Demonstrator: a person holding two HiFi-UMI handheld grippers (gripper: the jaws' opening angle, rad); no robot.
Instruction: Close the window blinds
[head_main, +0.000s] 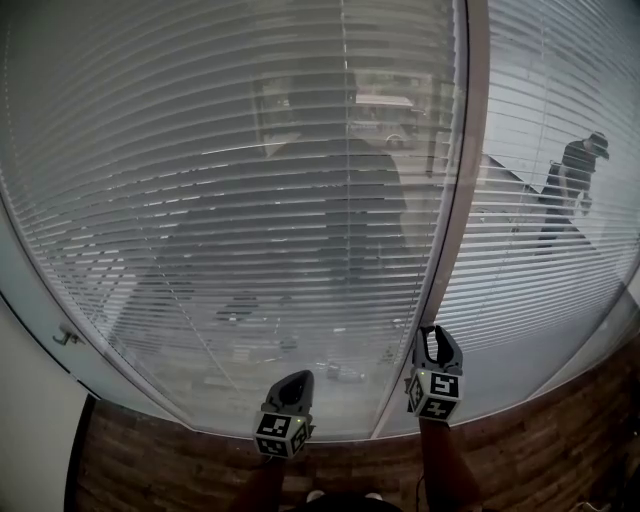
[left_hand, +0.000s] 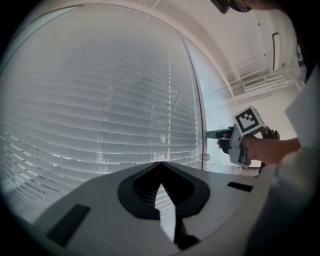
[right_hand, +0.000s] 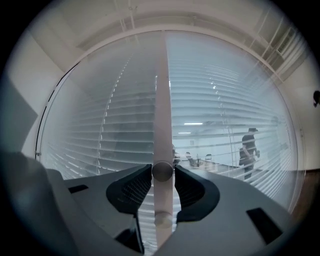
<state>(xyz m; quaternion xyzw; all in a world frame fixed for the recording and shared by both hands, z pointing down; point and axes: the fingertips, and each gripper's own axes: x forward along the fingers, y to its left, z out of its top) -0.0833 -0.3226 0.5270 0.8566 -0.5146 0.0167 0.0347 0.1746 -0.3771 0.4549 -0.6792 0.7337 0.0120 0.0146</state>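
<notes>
Right gripper view: my right claw (right_hand: 162, 171) pinches the round knob (right_hand: 162, 170) on the post (right_hand: 162, 100); blinds (right_hand: 225, 125) beyond it look partly open. Left claw (left_hand: 160, 164) pressed together, idle. Next, I judge, twist the knob

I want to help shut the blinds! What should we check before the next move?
1. Right gripper on the knob: ok, jaws touch both its sides.
2. Left gripper out of the way: ok, shut and empty.
3. Right blind closed: not ok, you can see through it.
4. Left blind closed: cannot tell, it looks nearly shut.
5. Which blind the knob turns: cannot tell.
</notes>
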